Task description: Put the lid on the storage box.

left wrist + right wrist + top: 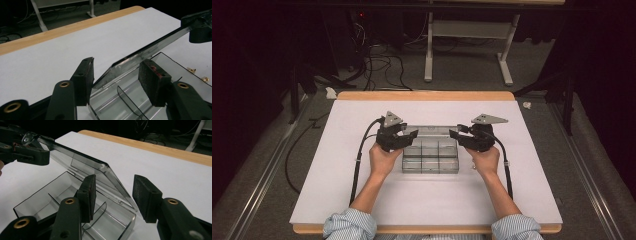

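A clear plastic compartment box [430, 159] lies at the middle of the white table, its hinged lid [430, 131] raised at the far side. My left gripper [412, 134] reaches in from the left and my right gripper [453, 133] from the right, one at each end of the lid. In the left gripper view the lid [150, 50] runs between the jaws of my left gripper [117, 65], with the pads apart from it. My right gripper [115, 180] stands open around the lid's corner [107, 170] above the box [50, 192].
The white table [362, 200] has a wooden rim at the far and near edges. Two small brass-coloured pieces [191, 70] lie by the box's far end. Cables [382, 65] and a desk frame [467, 30] stand on the floor behind the table.
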`<state>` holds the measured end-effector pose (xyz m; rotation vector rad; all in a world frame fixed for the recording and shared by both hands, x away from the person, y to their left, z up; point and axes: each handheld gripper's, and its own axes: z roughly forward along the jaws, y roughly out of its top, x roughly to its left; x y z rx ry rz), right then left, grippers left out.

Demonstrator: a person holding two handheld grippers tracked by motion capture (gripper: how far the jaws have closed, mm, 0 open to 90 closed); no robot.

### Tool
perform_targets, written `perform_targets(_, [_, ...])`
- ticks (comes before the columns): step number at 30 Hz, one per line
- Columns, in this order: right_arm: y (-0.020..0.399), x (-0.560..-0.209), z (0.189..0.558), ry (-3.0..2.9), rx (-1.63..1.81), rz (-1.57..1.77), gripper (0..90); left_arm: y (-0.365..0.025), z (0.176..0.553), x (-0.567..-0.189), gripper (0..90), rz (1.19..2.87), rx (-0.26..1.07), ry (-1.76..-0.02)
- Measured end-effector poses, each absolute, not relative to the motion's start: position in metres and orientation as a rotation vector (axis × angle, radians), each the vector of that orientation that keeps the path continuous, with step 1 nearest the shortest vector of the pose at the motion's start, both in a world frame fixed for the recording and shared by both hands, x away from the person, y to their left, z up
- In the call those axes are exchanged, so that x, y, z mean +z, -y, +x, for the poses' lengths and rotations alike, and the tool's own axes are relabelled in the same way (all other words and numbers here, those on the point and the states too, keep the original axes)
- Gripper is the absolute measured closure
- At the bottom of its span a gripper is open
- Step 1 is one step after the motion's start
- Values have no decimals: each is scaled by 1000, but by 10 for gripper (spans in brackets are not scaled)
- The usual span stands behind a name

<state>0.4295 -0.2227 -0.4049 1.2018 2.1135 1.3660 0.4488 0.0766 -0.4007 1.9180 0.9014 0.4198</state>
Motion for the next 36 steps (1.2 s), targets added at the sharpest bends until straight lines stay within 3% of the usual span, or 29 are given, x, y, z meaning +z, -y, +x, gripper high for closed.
perform_targets(36, [217, -425, 453, -2099, 1336, 1253, 583, -74, 472, -421, 516, 1910, 411, -964])
